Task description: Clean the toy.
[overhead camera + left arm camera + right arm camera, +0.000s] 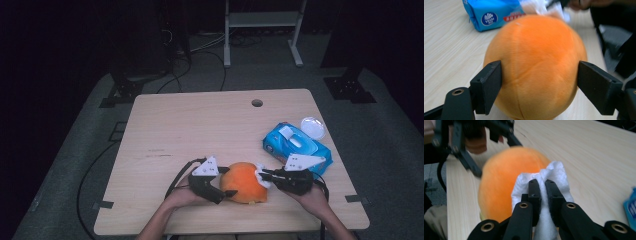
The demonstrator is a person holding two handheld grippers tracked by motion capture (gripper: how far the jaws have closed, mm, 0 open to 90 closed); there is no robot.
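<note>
Tabletop (200,125): orange plush (245,182) gripped btwn left tongs (222,182); right tongs (261,176) pinch tissue (262,178) against it.

High view: pale wooden tabletop (200,130) lit evenly from above, room beyond it nearly black, floor dim grey. Soft, short shadows under the round orange plush ball (245,181). Pic is low-res, a bit grainy, no strong glare.

Left gripper view: bright; ball's top edge smeared w/ motion blur, the blue plastic wipes pack (491,15) behind the ball soft-focus.

Right gripper view: crumpled white tissue (549,187) sharp, slightly overexposed; ball behind it blurred, far tabletop washed out.
</note>
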